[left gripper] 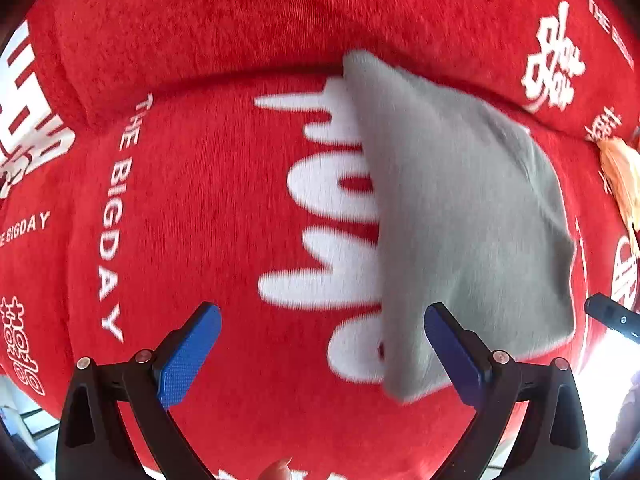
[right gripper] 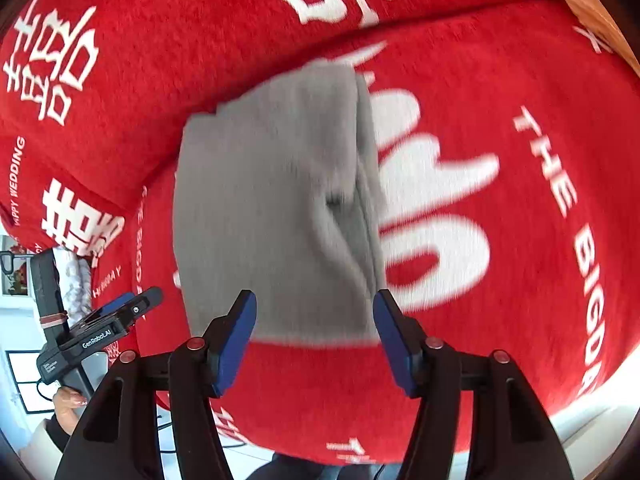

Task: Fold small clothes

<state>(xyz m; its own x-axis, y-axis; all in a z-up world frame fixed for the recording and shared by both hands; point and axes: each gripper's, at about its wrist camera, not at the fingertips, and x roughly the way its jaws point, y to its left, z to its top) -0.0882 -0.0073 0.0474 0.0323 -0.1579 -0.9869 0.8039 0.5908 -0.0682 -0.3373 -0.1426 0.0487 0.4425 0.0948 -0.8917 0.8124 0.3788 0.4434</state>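
A small grey garment [left gripper: 468,216] lies folded into a rough rectangle on a red plush cushion with white lettering [left gripper: 224,200]. My left gripper [left gripper: 320,352] is open and empty, hovering above the cushion with the garment's near left edge by its right finger. In the right wrist view the same garment [right gripper: 276,200] lies straight ahead, with a crease along its right side. My right gripper [right gripper: 314,340] is open and empty just short of the garment's near edge. The left gripper [right gripper: 108,324] shows at the lower left there.
A second red cushion [left gripper: 240,32] stands behind as a backrest. An orange tassel [left gripper: 620,176] hangs at the right. The right gripper's tip [left gripper: 612,316] pokes in at the right edge. Bright floor [right gripper: 592,416] lies beyond the cushion's edge.
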